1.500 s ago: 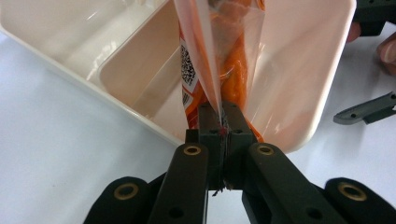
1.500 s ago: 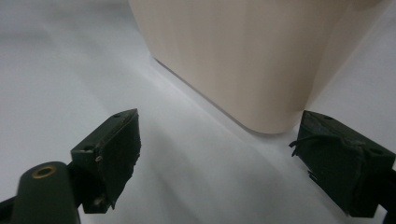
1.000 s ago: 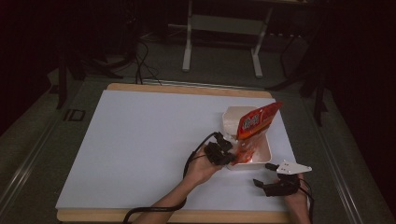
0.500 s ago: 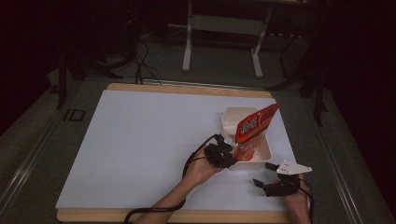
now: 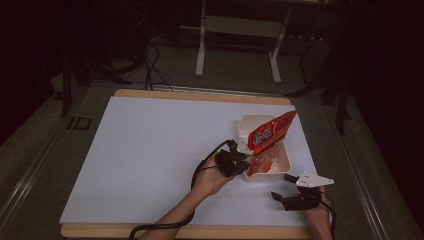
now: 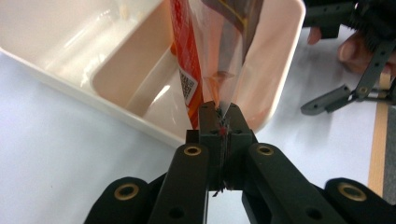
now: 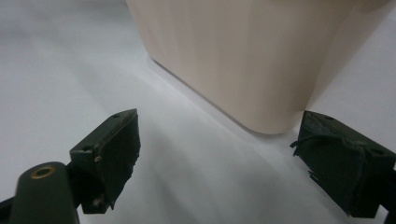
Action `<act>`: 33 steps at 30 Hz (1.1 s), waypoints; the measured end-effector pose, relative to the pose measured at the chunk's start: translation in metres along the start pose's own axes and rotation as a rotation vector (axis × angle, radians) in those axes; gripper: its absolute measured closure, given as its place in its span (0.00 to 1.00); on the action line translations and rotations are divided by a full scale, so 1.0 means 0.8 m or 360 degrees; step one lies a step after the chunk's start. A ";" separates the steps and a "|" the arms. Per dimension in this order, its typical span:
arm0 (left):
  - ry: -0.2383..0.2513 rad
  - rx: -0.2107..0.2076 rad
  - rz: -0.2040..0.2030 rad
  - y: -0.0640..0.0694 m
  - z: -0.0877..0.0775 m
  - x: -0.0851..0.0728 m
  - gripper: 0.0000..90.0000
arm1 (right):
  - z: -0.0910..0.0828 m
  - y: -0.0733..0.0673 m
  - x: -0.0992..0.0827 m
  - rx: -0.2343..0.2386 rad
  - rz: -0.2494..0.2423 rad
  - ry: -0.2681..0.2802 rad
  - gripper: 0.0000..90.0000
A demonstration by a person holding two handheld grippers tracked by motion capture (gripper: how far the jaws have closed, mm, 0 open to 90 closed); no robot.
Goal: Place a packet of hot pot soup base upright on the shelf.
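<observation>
Snack bag (image 5: 267, 134), orange-red w/ a clear lower part, hangs tilted over the cream tub (image 5: 284, 165) at the right side of the desk (image 5: 150, 150), its top corner leaning out past the tub's far rim. Left claw (image 5: 241, 161) is clamped tight on the bag's bottom seam; in the left gripper view the film is pinched flat between the pads (image 6: 219, 126), jaws having just closed on it after a brief reopening, prob. a re-grip. Holding it by the bottom w/ the mouth toward the tub looks like a way to tip the contents out: reddish bits seem to lie in the tub already, tho too blurred to be sure. Right claw (image 5: 284, 186) sits low on the desk just beside the tub's near corner, jaws spread wide, nothing between them; right gripper view has the tub wall (image 7: 243, 60) close ahead, so prob. it's parked there ready to steady the tub if it slides. Tub isn't touched by it yet, as far as I can tell.
</observation>
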State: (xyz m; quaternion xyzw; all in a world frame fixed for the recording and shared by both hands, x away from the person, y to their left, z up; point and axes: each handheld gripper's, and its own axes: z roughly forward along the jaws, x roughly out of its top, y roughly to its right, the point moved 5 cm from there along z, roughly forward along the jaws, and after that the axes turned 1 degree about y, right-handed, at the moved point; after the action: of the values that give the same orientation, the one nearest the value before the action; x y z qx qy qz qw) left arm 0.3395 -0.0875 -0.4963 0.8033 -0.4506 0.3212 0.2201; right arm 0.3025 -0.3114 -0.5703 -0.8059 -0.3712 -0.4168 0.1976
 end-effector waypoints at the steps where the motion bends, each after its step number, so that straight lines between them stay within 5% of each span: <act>1: 0.0016 -0.0005 -0.0038 -0.003 0.000 -0.004 1.00 | 0.000 0.000 0.000 -0.0002 0.0001 -0.0001 0.15; 4: 0.0031 -0.0017 -0.0071 -0.006 0.001 -0.006 1.00 | 0.001 0.000 0.000 -0.0004 -0.0002 0.0000 0.15; 10: 0.0024 -0.0052 -0.0036 -0.005 0.002 -0.009 0.86 | 0.000 0.000 0.000 -0.0001 0.0003 0.0002 0.15; 13: 0.0136 -0.0150 -0.0104 -0.009 -0.014 -0.008 0.80 | 0.000 0.000 0.000 0.0004 0.0004 0.0007 0.15; 17: 0.0176 -0.0147 -0.0120 -0.014 -0.026 -0.007 0.76 | 0.000 0.000 0.000 0.0000 0.0003 0.0009 0.15; 18: 0.0231 -0.0142 -0.0142 -0.022 -0.047 -0.007 0.75 | 0.000 0.000 0.000 -0.0002 0.0008 0.0009 0.15; 23: 0.0295 -0.0089 -0.0196 -0.039 -0.082 -0.018 0.70 | -0.001 0.001 0.000 -0.0010 0.0024 0.0013 0.15; 30: 0.0324 0.0002 -0.0260 -0.055 -0.108 -0.049 0.69 | -0.003 0.003 -0.001 -0.0038 0.0040 -0.0010 0.15; 33: 0.0313 0.0144 -0.0314 -0.070 -0.132 -0.099 0.69 | -0.005 0.004 -0.003 -0.0049 0.0067 -0.0015 0.15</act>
State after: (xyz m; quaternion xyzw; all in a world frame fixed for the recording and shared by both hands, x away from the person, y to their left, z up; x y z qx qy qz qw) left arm 0.3235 0.0545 -0.4829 0.8175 -0.3310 0.3950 0.2572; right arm 0.3022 -0.3171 -0.5698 -0.8185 -0.3485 -0.4144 0.1922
